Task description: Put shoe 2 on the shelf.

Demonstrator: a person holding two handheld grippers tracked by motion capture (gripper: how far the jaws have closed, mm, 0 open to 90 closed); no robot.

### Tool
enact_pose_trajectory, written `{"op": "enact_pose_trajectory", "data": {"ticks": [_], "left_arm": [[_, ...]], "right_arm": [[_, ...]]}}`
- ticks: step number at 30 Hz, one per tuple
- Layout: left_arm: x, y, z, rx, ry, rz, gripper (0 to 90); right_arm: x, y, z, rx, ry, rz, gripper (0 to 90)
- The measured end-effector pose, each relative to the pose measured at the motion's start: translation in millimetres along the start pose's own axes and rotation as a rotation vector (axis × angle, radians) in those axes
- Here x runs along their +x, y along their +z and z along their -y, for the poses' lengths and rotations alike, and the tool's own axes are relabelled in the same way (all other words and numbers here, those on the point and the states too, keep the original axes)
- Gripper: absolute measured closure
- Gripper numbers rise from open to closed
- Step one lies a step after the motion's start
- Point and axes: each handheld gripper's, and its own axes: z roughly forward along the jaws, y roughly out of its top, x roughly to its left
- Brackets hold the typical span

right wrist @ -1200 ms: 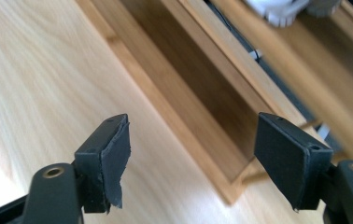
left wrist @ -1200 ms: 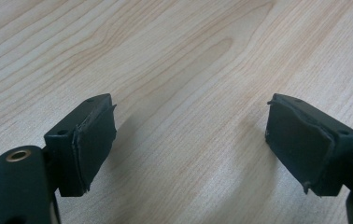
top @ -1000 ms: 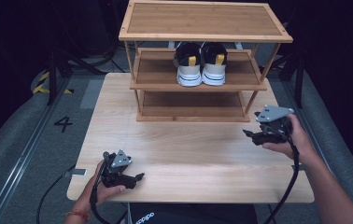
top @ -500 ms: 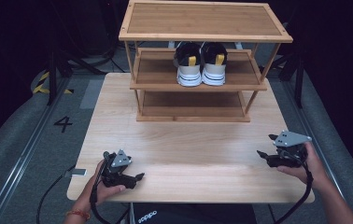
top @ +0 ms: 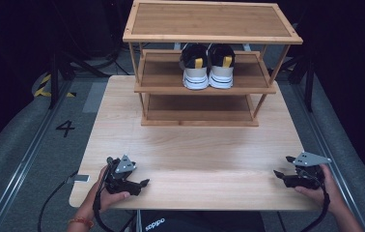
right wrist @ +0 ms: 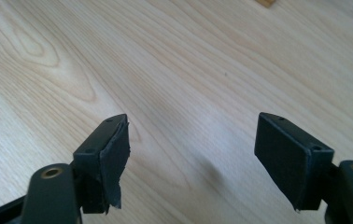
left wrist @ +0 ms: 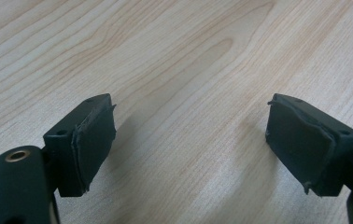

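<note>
A pair of black, white and yellow sneakers (top: 208,65) stands on the middle shelf of a wooden shoe rack (top: 212,29) at the far side of the table. My left gripper (top: 139,184) rests near the table's front left edge, held in a hand, open with nothing between its jaws (left wrist: 191,149). My right gripper (top: 284,167) sits low at the front right edge, also open and empty (right wrist: 191,158). Both gripper views look onto bare pale wood between the black pads.
The light wooden table (top: 195,145) spreads between the grippers and the rack. The rack's lowest shelf (top: 200,104) holds nothing. Dark floor with a painted number (top: 65,127) and rails lies to the left; cables trail from both grippers.
My right gripper has come down and toward the front right edge of the table, away from the rack. The left gripper has stayed in place.
</note>
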Motion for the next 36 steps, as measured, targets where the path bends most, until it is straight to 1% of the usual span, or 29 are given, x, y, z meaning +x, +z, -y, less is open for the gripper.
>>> {"op": "enact_pose_trajectory", "data": {"ticks": [1, 2, 3, 5, 7, 9, 11, 12, 14, 21, 23, 24, 26, 29, 31, 33, 34, 36], "left_arm": [[0.0, 0.0, 0.0, 0.000, 0.000, 0.000, 16.4], [0.0, 0.0, 0.0, 0.000, 0.000, 0.000, 16.4], [0.0, 0.0, 0.0, 0.000, 0.000, 0.000, 16.4], [-0.5, 0.2, 0.1, -0.001, -0.007, 0.003, 16.3], [-0.3, 0.1, 0.0, 0.000, -0.002, 0.001, 16.4], [-0.6, 0.2, 0.1, -0.001, -0.007, 0.001, 16.3], [-0.9, 0.4, 0.2, -0.001, -0.011, 0.003, 16.4], [-0.8, 0.4, 0.1, -0.001, -0.011, 0.003, 16.3], [-0.8, 0.4, 0.2, -0.001, -0.011, 0.003, 16.3], [-0.9, 0.4, 0.2, -0.001, -0.011, 0.003, 16.3], [-0.8, 0.5, 0.2, -0.002, -0.011, 0.003, 16.2], [-0.2, 0.2, -0.1, 0.000, -0.002, -0.003, 16.1], [0.1, 0.3, -0.6, 0.005, -0.001, -0.008, 15.5], [0.2, 0.5, -0.8, 0.006, -0.003, -0.007, 14.9], [-0.4, 1.2, -0.7, 0.005, -0.017, -0.003, 14.8], [0.5, 1.7, -1.4, 0.001, -0.009, -0.006, 14.6], [0.5, 2.3, -1.7, 0.002, -0.014, -0.001, 14.6], [1.0, 2.5, -2.2, 0.004, -0.015, -0.005, 14.6]], "right_arm": [[0.0, 0.0, 0.0, 0.000, 0.000, 0.000, 27.4], [-0.8, -0.2, 2.6, -0.006, 0.017, -0.003, 27.4], [-3.0, -0.7, 7.8, -0.016, 0.052, -0.015, 27.2], [-5.1, -0.2, 13.7, -0.024, 0.090, -0.025, 26.7], [-6.8, 1.4, 19.6, -0.023, 0.127, -0.028, 26.3], [-7.5, 3.3, 24.1, -0.028, 0.151, -0.027, 25.5], [-8.6, 4.2, 27.2, -0.044, 0.186, -0.039, 24.0], [-9.6, 4.5, 27.3, -0.039, 0.193, -0.035, 22.3], [-11.3, 5.2, 27.6, -0.031, 0.216, -0.041, 21.2], [-11.1, 5.4, 27.6, -0.032, 0.214, -0.039, 20.9], [-10.5, 5.3, 27.6, -0.031, 0.221, -0.035, 20.8], [-10.4, 5.2, 27.6, -0.030, 0.222, -0.034, 20.8], [-10.0, 5.2, 27.5, -0.030, 0.225, -0.030, 20.7], [-9.8, 5.2, 27.5, -0.029, 0.227, -0.028, 20.6], [-9.8, 5.2, 27.5, -0.029, 0.227, -0.028, 20.6], [-9.8, 5.2, 27.5, -0.029, 0.227, -0.027, 20.6], [-9.8, 5.2, 27.5, -0.030, 0.227, -0.027, 20.6], [-9.8, 5.2, 27.5, -0.029, 0.228, -0.028, 20.6]]}}
